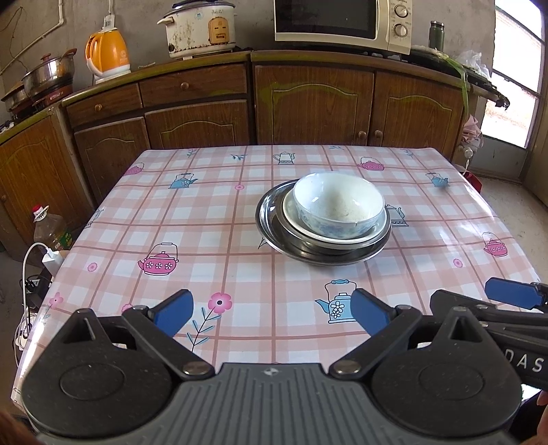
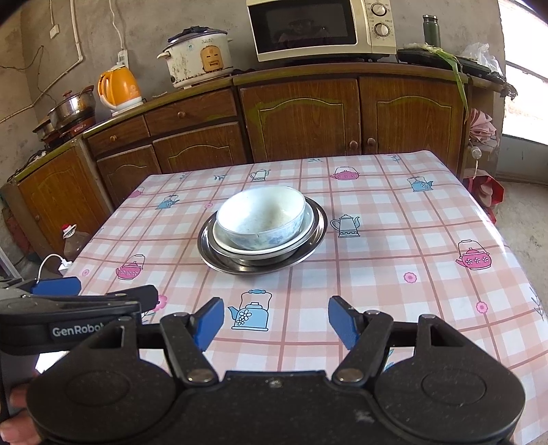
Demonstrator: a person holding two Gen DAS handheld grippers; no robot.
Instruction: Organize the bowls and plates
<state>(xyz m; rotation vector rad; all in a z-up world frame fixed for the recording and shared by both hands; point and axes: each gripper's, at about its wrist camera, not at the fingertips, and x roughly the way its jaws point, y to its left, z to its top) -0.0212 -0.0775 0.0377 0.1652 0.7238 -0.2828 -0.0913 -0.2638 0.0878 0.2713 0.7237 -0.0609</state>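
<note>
1. Table [image 1: 164, 219]: covered with a pink checked cloth printed with teapots; it fills the middle of both views.
2. Stack: a white bowl with blue pattern [image 1: 337, 207] sits in a white plate [image 1: 291, 219], which rests in a steel plate [image 1: 265, 219]. The stack stands right of centre in the left wrist view and just left of centre in the right wrist view [image 2: 262, 219].
3. Left gripper [image 1: 272, 316]: low in the frame, jaws apart, nothing between the blue pads, only cloth beneath. It also shows at the lower left edge of the right wrist view [image 2: 56, 285].
4. Right gripper [image 2: 275, 321]: bottom centre of its view, jaws spread wide, holding nothing, well short of the stack.
5. Background, top of frame: wooden cabinets [image 2: 301, 116] carrying a microwave [image 2: 320, 29], a rice cooker [image 2: 197, 58] and an orange kettle [image 2: 120, 87].
</note>
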